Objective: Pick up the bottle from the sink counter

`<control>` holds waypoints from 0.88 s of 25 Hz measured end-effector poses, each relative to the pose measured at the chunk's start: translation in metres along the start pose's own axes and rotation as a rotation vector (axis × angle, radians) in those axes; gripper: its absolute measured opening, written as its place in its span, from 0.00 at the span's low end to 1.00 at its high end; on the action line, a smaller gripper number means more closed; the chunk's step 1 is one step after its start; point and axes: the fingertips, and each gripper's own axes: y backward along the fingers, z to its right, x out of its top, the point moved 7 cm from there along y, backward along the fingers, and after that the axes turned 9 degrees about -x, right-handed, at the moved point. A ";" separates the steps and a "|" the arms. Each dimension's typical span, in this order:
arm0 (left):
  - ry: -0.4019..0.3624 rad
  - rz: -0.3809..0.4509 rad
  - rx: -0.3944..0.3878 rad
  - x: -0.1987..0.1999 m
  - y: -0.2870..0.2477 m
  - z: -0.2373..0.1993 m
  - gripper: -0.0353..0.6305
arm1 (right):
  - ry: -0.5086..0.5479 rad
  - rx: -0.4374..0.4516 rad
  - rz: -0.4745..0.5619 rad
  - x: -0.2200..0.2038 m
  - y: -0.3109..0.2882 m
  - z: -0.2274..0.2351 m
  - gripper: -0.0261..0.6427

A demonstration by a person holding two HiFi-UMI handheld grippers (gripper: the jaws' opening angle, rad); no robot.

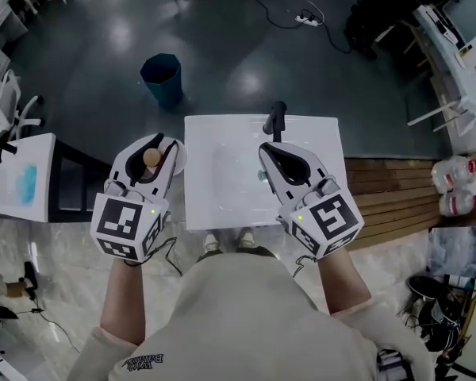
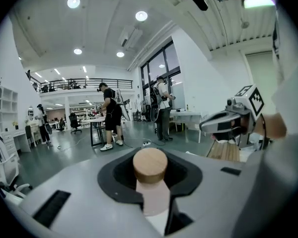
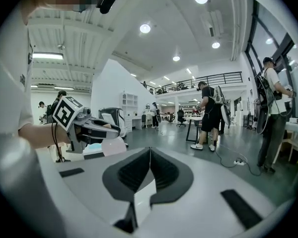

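My left gripper [image 1: 159,144] is held up over the left edge of the white sink counter [image 1: 222,209], shut on the neck of a bottle [image 1: 151,158]. In the left gripper view the bottle's round wooden cap [image 2: 150,164] stands above the black pads, with the pale pink neck clamped below it. My right gripper [image 1: 270,152] hovers over the counter's right half, jaws together and nothing between them; the right gripper view shows its pads [image 3: 139,172] meeting along a line. The bottle's body is mostly hidden under the left gripper.
A black faucet [image 1: 275,119] rises at the counter's far edge. A teal bin [image 1: 162,78] stands on the dark floor beyond. A white side table [image 1: 20,181] is at the left, a slatted wooden platform [image 1: 389,201] with plastic jugs [image 1: 456,185] at the right. People stand farther off.
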 end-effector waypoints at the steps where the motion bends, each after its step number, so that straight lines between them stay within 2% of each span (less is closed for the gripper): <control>1: -0.001 0.008 0.002 0.004 0.006 0.002 0.20 | -0.001 0.004 0.009 0.003 0.003 -0.002 0.03; 5: 0.011 0.026 -0.009 0.012 0.023 0.012 0.20 | -0.032 0.011 0.023 0.005 0.009 -0.007 0.03; 9: 0.021 0.028 -0.011 0.010 0.034 0.021 0.20 | -0.036 0.013 -0.010 -0.003 0.009 -0.013 0.03; 13: 0.018 0.008 -0.004 -0.002 0.036 0.029 0.20 | -0.060 0.007 0.008 -0.002 0.014 -0.017 0.03; 22: 0.090 -0.067 -0.028 -0.043 0.027 0.048 0.20 | -0.083 0.051 0.010 -0.004 0.025 -0.029 0.03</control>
